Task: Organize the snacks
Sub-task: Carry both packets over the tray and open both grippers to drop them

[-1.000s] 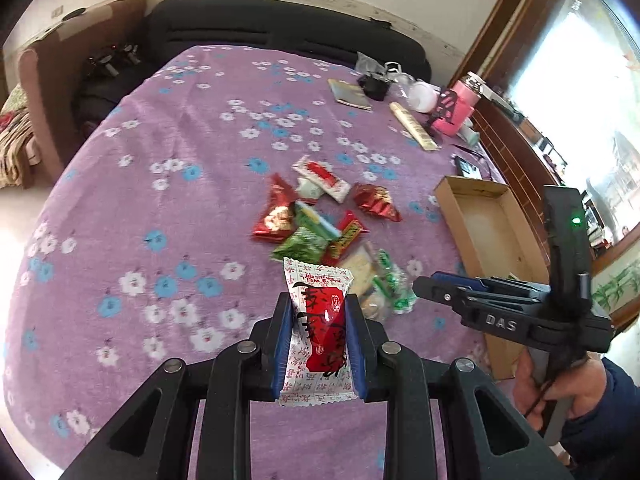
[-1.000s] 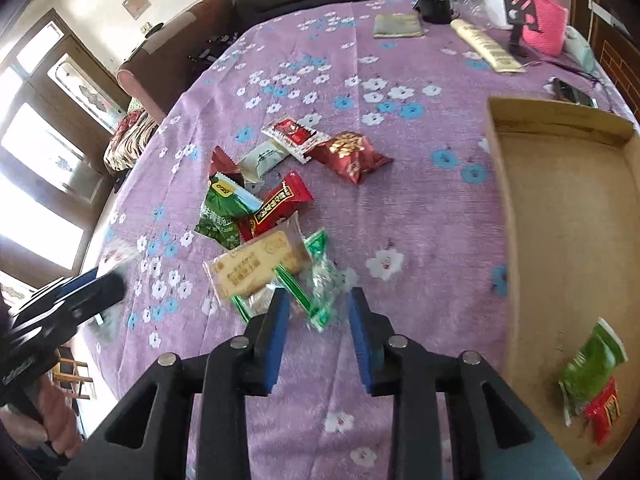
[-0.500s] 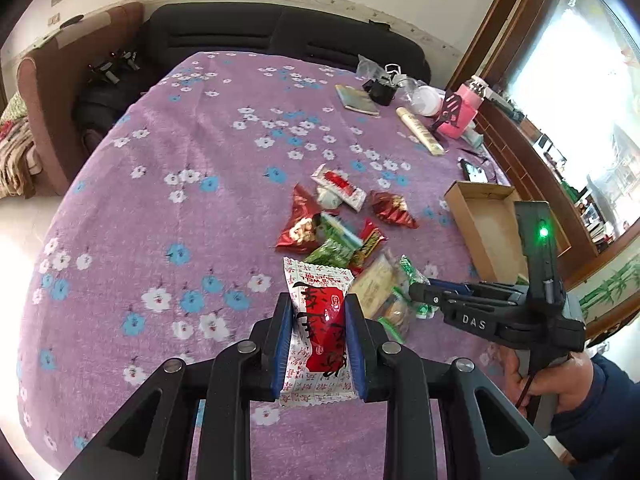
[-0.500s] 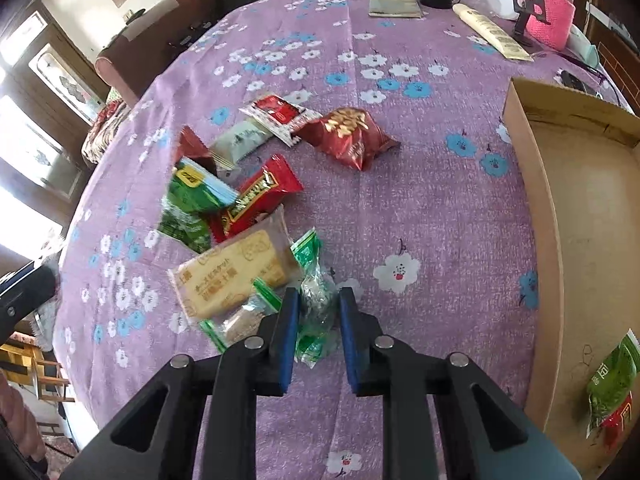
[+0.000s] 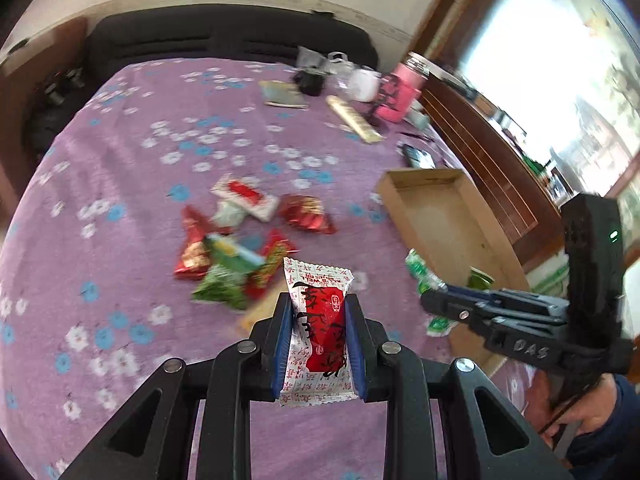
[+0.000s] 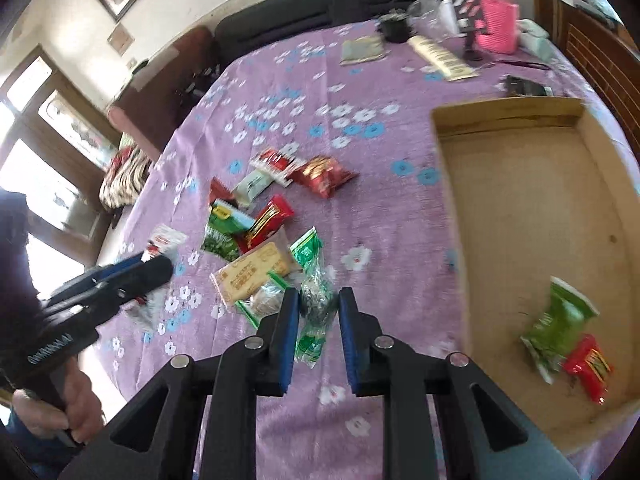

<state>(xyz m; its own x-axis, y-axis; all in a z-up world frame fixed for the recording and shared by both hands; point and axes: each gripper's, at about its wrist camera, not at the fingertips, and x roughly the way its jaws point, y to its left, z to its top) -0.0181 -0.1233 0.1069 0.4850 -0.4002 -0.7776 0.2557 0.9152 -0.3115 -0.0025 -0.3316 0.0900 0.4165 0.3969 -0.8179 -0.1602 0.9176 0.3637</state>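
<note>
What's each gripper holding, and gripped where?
Left gripper: red-and-white snack packet, by its long sides. Right gripper: clear green-ended packet, mid-body.

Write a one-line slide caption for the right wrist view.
Right gripper pinches a green-and-clear snack packet beside the cardboard box.

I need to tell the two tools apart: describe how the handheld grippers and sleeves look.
Both the left gripper and right gripper are black plastic with blue finger pads. The right one carries raised lettering and a green light on its upright block. A dark blue sleeve covers that wrist.
</note>
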